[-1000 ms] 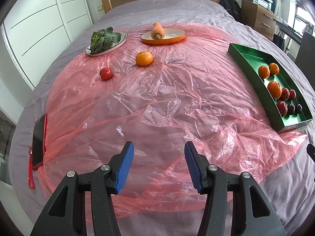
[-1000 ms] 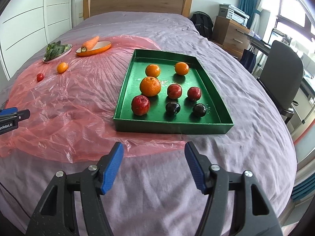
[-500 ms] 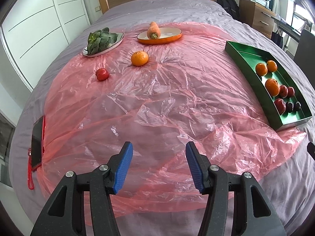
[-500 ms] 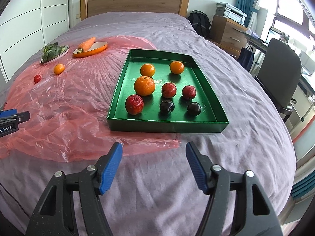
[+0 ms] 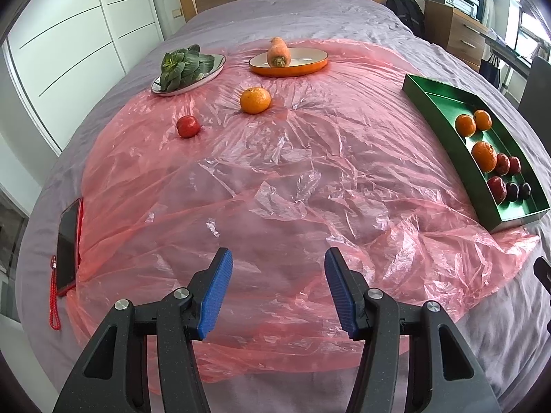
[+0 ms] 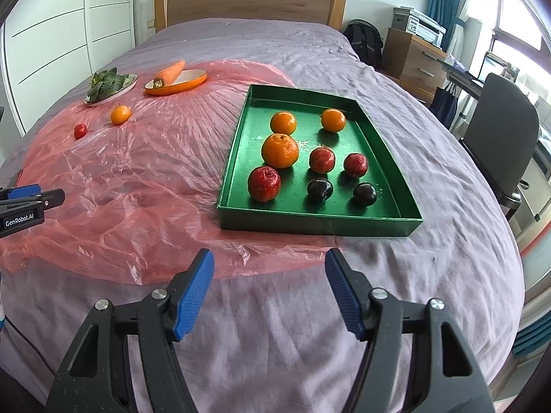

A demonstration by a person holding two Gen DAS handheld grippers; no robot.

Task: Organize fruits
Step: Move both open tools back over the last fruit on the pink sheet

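A green tray on the bed holds several oranges, red apples and dark plums. A loose orange and a small red fruit lie on the pink plastic sheet at the far left. My left gripper is open and empty, low over the sheet's near part, far from both loose fruits. My right gripper is open and empty over the bedcover, in front of the tray's near wall.
A carrot lies on an orange dish. Leafy greens sit on a silver plate. A red phone lies at the sheet's left edge. A chair and a wooden dresser stand right of the bed.
Both grippers have drawn back slightly and stay open. No fruit has moved.
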